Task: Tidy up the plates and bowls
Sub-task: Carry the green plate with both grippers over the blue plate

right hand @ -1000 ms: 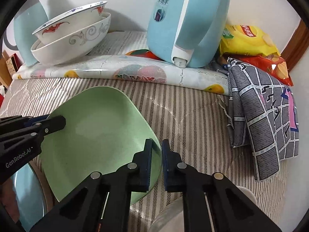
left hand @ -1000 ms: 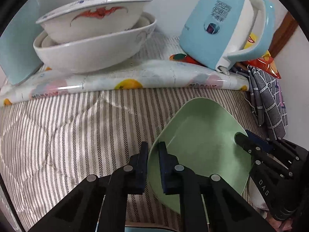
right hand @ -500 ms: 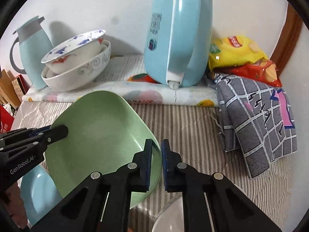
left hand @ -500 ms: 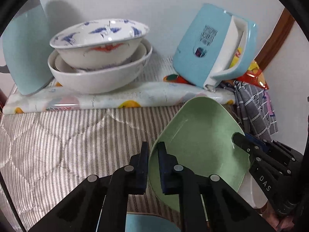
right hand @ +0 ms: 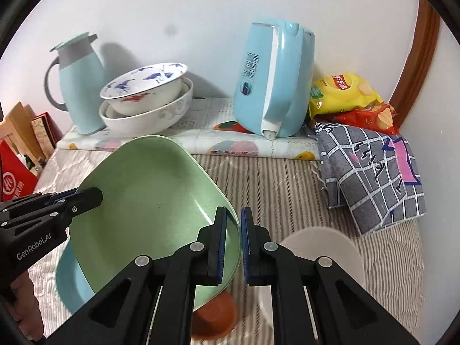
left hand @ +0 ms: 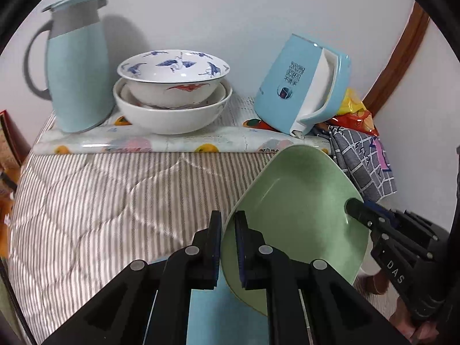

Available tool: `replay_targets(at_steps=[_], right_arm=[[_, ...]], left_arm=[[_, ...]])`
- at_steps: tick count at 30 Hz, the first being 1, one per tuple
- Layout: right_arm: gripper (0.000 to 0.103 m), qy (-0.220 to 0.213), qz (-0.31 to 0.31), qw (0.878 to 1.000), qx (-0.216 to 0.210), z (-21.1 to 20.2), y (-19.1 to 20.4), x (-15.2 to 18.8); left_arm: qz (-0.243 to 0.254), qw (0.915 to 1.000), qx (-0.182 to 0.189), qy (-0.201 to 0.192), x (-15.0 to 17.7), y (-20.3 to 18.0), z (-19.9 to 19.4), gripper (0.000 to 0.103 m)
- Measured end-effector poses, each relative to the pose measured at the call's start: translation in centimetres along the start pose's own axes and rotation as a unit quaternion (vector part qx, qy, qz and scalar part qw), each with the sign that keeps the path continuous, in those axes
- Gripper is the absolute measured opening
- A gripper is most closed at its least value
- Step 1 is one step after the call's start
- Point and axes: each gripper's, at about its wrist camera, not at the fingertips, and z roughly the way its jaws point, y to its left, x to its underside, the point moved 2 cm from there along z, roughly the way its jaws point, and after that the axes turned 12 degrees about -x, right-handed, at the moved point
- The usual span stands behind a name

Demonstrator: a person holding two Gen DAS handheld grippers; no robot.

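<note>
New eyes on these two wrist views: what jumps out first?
The pale green plate fills the foreground, held tilted off the striped bedding with the left tongs shut on one edge and the right tongs on the opposite edge. Behind it, against the wall, nested white bowls sit on a fruit-print mat between a pale blue thermos jug and a blue electric kettle.

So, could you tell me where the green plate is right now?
The green plate is held above the striped cloth, left tongs and right tongs gripping opposite rims, in front of the stacked bowls.
</note>
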Motion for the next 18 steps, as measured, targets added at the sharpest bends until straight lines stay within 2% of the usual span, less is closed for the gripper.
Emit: replay_targets(at_steps=[10,18], right_arm=[[0.01,-0.013,0.012,1.0,-0.01,-3.5,1.8,3.0],[0.01,-0.017,0.011,1.0,-0.014,-5.1,3.0,5.5]], left_arm=[[0.004,0.9999,-0.007,-0.015,3.3,0.7,-3.9,0.01],[-0.002,0.9998,-0.01,-0.014,6.0,1.5,-5.6,0.01]])
